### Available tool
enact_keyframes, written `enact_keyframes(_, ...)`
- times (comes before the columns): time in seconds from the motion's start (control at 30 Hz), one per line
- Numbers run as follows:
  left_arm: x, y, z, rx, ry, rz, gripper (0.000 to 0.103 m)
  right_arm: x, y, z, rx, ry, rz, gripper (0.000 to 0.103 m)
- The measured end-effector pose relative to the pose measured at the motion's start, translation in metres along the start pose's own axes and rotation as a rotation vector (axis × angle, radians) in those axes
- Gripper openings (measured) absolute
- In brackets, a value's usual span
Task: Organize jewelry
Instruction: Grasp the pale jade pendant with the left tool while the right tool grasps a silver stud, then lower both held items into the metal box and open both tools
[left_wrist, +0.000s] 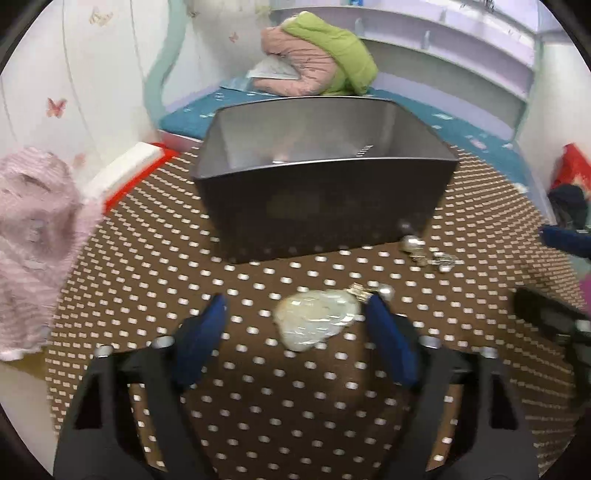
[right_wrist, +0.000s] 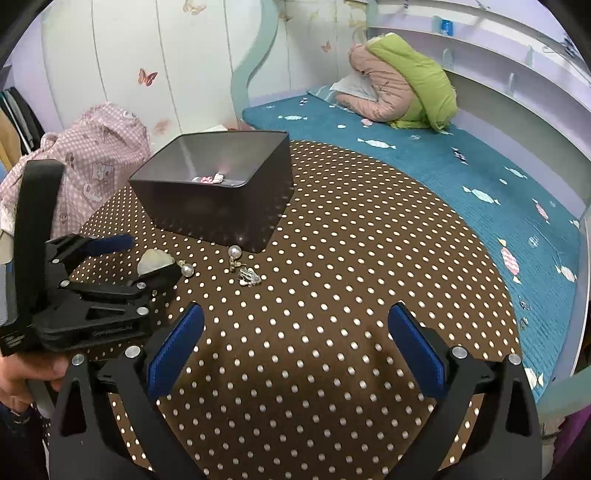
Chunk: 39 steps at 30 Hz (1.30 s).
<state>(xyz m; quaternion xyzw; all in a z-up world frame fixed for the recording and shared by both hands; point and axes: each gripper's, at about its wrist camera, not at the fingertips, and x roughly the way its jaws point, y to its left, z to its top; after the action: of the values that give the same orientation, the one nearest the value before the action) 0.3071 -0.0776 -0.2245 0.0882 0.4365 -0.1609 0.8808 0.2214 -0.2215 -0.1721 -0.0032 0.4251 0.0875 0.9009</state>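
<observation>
A pale shell-shaped pendant (left_wrist: 314, 319) with a pearl (left_wrist: 386, 292) lies on the brown dotted cloth between the open fingers of my left gripper (left_wrist: 297, 301). It also shows in the right wrist view (right_wrist: 155, 260). A pearl earring (left_wrist: 413, 244) and small silver pieces (left_wrist: 441, 260) lie right of the dark grey box (left_wrist: 325, 206). The box (right_wrist: 218, 206) holds several small pieces (right_wrist: 212, 179). My right gripper (right_wrist: 295, 314) is open and empty, well in front of the earrings (right_wrist: 243, 273). The left gripper (right_wrist: 147, 258) appears at the left of the right wrist view.
A pink garment (right_wrist: 92, 162) lies left of the cloth. A teal bed cover (right_wrist: 443, 166) with a pink and green jacket (right_wrist: 402, 85) lies behind and right. A red and white box (left_wrist: 125, 173) sits left of the grey box.
</observation>
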Motion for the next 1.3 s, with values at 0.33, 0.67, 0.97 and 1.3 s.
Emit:
enact_keyframes(0.33,-0.012,-0.001,-0.011,0.024,-0.021,-0.055,0.044,0.041,0.016,0.018,-0.1,0.076,0.016,0.063)
enact_keyframes(0.67,-0.029,0.017,-0.024,-0.015,-0.04,-0.074,0.044,0.041,0.033,0.014,-0.19,0.075,0.024,0.015)
enact_keyframes(0.97,-0.055,0.028,-0.032,-0.037,-0.078,-0.078,0.044,0.015,0.017,0.011,-0.114,0.034,0.084,0.014)
enact_keyframes(1.3,-0.108,0.031,-0.011,-0.045,-0.188,-0.062,0.044,-0.05,0.026,0.05,-0.093,-0.088,0.17,0.015)
